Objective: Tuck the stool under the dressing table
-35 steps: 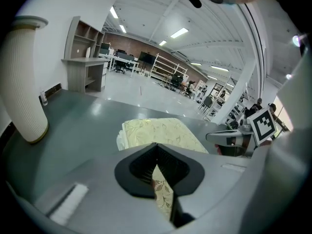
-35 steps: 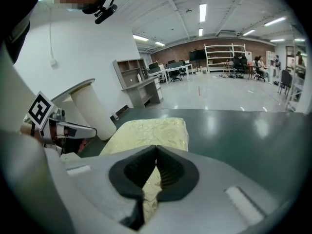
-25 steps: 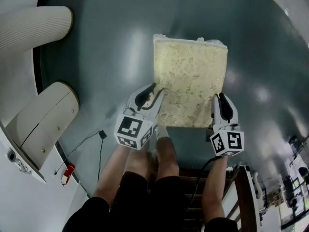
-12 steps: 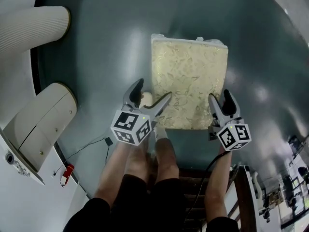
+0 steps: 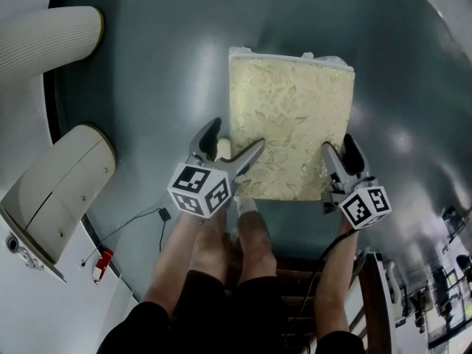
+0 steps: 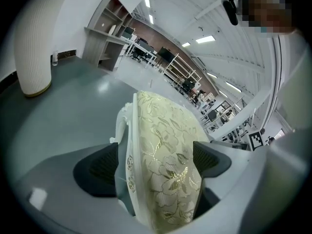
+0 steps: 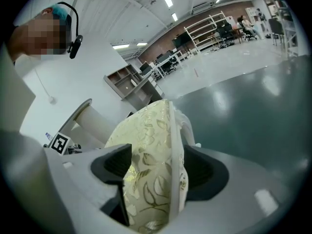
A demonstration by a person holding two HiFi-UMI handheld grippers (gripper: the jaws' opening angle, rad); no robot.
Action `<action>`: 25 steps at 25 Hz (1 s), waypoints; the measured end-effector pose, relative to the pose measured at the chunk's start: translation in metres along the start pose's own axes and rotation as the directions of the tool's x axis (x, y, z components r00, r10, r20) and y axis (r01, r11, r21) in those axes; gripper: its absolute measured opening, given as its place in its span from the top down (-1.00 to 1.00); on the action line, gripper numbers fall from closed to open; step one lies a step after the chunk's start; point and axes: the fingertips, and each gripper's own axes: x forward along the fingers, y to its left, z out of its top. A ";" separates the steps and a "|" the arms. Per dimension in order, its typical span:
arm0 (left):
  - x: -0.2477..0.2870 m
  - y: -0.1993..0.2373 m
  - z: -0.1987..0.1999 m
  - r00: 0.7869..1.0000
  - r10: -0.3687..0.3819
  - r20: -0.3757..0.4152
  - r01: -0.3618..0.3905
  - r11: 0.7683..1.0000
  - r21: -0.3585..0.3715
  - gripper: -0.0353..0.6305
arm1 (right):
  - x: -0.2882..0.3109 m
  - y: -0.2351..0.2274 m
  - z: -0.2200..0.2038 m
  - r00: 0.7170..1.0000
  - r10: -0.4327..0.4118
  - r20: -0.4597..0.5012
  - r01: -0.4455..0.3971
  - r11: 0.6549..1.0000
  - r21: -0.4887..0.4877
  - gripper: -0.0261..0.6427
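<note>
The left gripper (image 5: 236, 136) and right gripper (image 5: 339, 144), jaws just opened wide, loosely straddle the lower corners of the square, cream floral-brocade stool (image 5: 289, 113).

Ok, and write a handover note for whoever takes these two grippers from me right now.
Left gripper: open. Its jaws have just opened and straddle the stool's near left corner without clamping it.
Right gripper: open. Its jaws have just opened and straddle the near right corner without clamping it.
Stool: stands on the open floor straight ahead, with white furniture off to its left and nothing over it.
Done: the stool is released but not tucked.
Left: probably regrip both corners and move it under the dressing table, which I cannot pick out for certain here.
</note>
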 end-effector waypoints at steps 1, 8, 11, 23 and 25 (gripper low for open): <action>0.001 -0.001 -0.001 1.000 -0.003 0.003 0.003 1.000 0.000 -0.59 | 0.000 0.000 0.000 1.000 0.008 -0.001 -0.007 1.000 0.002 -0.06; 0.008 -0.010 -0.004 1.000 -0.023 -0.004 0.023 1.000 -0.003 -0.49 | 0.004 0.003 -0.002 0.998 0.057 -0.005 -0.057 0.998 0.005 -0.06; 0.011 -0.012 -0.005 0.999 -0.035 -0.001 0.035 0.999 -0.004 -0.44 | 0.006 0.004 -0.003 0.996 0.085 -0.005 -0.085 0.996 0.020 -0.06; 0.012 -0.011 -0.005 0.998 -0.065 0.006 0.065 0.998 -0.004 -0.44 | 0.008 0.004 -0.004 0.994 0.111 -0.006 -0.111 0.993 0.041 -0.05; 0.013 -0.011 -0.005 0.998 -0.067 0.019 0.067 0.998 -0.006 -0.44 | 0.008 0.004 -0.004 0.994 0.113 -0.006 -0.113 0.993 0.039 -0.05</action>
